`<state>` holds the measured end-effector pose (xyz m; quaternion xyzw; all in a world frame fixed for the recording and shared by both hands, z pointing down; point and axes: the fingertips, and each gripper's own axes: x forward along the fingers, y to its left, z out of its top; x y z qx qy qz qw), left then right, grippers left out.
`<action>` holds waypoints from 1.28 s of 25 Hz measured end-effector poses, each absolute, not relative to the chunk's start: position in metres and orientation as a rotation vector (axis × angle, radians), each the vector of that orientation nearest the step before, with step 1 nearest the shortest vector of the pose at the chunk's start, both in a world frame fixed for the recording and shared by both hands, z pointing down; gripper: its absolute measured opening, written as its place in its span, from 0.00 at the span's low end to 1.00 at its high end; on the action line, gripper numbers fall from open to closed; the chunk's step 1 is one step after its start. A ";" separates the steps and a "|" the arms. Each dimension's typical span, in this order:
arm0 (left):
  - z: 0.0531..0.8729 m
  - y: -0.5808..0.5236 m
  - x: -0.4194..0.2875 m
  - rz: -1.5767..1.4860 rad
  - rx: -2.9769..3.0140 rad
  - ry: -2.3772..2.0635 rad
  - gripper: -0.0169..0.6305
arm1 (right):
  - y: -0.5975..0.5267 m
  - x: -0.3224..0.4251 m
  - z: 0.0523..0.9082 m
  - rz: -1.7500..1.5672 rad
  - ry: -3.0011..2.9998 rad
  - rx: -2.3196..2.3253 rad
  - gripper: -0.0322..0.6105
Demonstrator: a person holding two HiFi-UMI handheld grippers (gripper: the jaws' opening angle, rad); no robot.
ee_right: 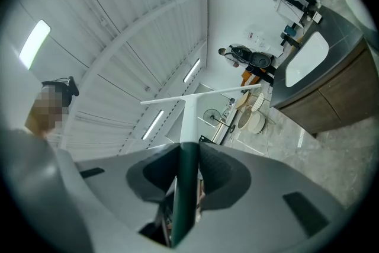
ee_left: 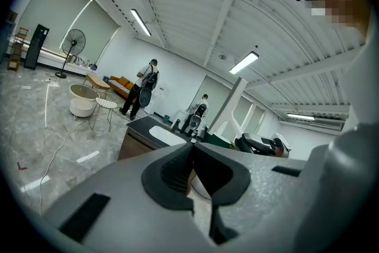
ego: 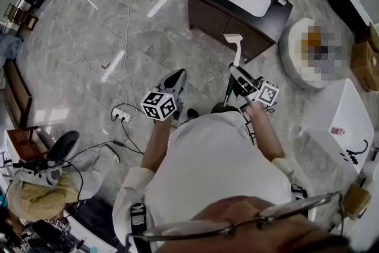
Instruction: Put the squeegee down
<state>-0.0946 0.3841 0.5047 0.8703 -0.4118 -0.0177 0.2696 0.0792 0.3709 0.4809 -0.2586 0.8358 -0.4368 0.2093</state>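
Overhead, two low views; common vanity

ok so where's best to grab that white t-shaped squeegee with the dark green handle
The white squeegee's dark green handle, approached from its free end and pinched across its slim sides, as the right tongs do. The wide white blade sits crosswise at the far end.
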 end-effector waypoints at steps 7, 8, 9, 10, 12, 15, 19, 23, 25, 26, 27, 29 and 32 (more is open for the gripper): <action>0.508 0.367 -0.090 -0.049 2.339 -1.090 0.03 | 0.356 0.084 0.484 -1.229 2.321 -0.740 0.21; 0.509 0.364 -0.089 -0.047 2.335 -1.090 0.03 | 0.352 0.085 0.485 -1.235 2.316 -0.742 0.21; 0.511 0.360 -0.089 -0.044 2.331 -1.091 0.03 | 0.347 0.087 0.487 -1.238 2.315 -0.743 0.21; 0.512 0.355 -0.088 -0.041 2.328 -1.092 0.03 | 0.341 0.088 0.488 -1.239 2.315 -0.743 0.21; 0.513 0.346 -0.088 -0.038 2.326 -1.100 0.03 | 0.332 0.090 0.491 -1.240 2.312 -0.736 0.21; 0.515 0.335 -0.085 -0.041 2.325 -1.115 0.03 | 0.320 0.092 0.498 -1.244 2.319 -0.733 0.21; 0.514 0.311 -0.078 -0.037 2.328 -1.125 0.03 | 0.294 0.095 0.502 -1.251 2.332 -0.722 0.21; 0.512 0.262 -0.073 -0.025 2.314 -1.136 0.03 | 0.244 0.098 0.501 -1.272 2.345 -0.713 0.21; 0.514 0.243 -0.070 -0.021 2.307 -1.144 0.03 | 0.225 0.101 0.503 -1.279 2.353 -0.711 0.21; 0.515 0.235 -0.069 -0.019 2.304 -1.147 0.03 | 0.216 0.103 0.505 -1.280 2.360 -0.713 0.21; 0.517 0.227 -0.068 -0.017 2.299 -1.152 0.03 | 0.207 0.105 0.506 -1.281 2.368 -0.716 0.21; 0.519 0.211 -0.066 -0.015 2.289 -1.161 0.03 | 0.189 0.108 0.507 -1.280 2.386 -0.716 0.21; 0.521 0.188 -0.059 -0.013 2.276 -1.176 0.03 | 0.164 0.114 0.508 -1.290 2.398 -0.701 0.21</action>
